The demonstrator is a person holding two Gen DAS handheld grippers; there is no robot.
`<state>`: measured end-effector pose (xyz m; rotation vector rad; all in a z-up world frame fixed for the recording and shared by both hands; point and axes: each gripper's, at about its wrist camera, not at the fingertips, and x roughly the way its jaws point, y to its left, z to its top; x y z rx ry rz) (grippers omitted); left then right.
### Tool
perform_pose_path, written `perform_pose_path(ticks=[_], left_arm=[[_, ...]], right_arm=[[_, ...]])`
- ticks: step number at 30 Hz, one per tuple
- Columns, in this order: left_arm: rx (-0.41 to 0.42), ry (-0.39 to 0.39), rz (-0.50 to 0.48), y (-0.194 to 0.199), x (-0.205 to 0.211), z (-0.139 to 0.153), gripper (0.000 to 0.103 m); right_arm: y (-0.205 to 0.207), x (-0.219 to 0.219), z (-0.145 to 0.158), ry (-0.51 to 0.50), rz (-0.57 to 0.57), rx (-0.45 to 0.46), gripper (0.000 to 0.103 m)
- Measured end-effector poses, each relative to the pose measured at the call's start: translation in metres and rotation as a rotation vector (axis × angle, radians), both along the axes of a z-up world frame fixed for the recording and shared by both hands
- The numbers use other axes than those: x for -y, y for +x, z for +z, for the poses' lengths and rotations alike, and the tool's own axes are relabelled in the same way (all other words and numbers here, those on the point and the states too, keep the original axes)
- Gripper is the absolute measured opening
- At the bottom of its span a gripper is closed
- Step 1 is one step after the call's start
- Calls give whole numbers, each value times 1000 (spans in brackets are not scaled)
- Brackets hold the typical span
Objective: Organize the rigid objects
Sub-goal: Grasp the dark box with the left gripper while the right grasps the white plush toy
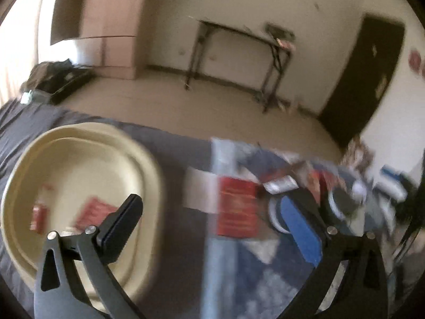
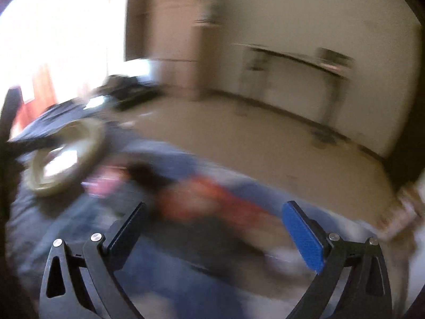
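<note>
The landmark is the cream oval plastic basin (image 1: 79, 159), which rests on a dark grey bed cover (image 1: 172, 146) at the left of the left wrist view. Inside the basin lie two flat red packets: a small one (image 1: 38, 216) against its left wall and a larger one (image 1: 93, 211) nearer its centre; print on both is blurred. The left gripper (image 1: 209, 218) hangs above the cover with its jaws spread wide and empty, its black finger (image 1: 122, 228) over the basin's right half and its blue-padded finger (image 1: 300, 231) well to the right of the basin. Between them, just right of the basin, a red rectangular card box (image 1: 237, 207) lies flat on a blue-and-white patterned cloth (image 1: 225, 279). Further right of the basin sit a silver foil-like packet (image 1: 281, 184) and a round grey-and-white object (image 1: 342, 204), both smeared by motion. In the right wrist view the basin (image 2: 90, 143) appears far left, and a blurred red-orange object (image 2: 207, 202) lies on the cover to its right. The right gripper (image 2: 216, 228) is also wide apart, holding nothing.
</note>
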<state>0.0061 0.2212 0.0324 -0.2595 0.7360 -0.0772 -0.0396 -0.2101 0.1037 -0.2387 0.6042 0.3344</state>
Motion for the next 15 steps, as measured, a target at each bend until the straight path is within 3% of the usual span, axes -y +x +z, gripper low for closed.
perform_pose_path(ticks=[3,6,9,11,15], left_arm=[[-33,58,-73,16,50,-12,103],[-51,19,-127,30,77,-23,103],[-25,-12,-164,42,90,-17,103],[-35,36,-176,51,100,-11,103],[-59,100,-191,70,117,-10,103]], right_arm=[[-4,88,-14,30,-187,-36,103],[-9,129,-29,85,-272,-68,103],[-13,123,-43,94,-243,-103,103],[-11,114,-47,78,-179,-118,103],[15,107,-50,23,-169,-80,103]])
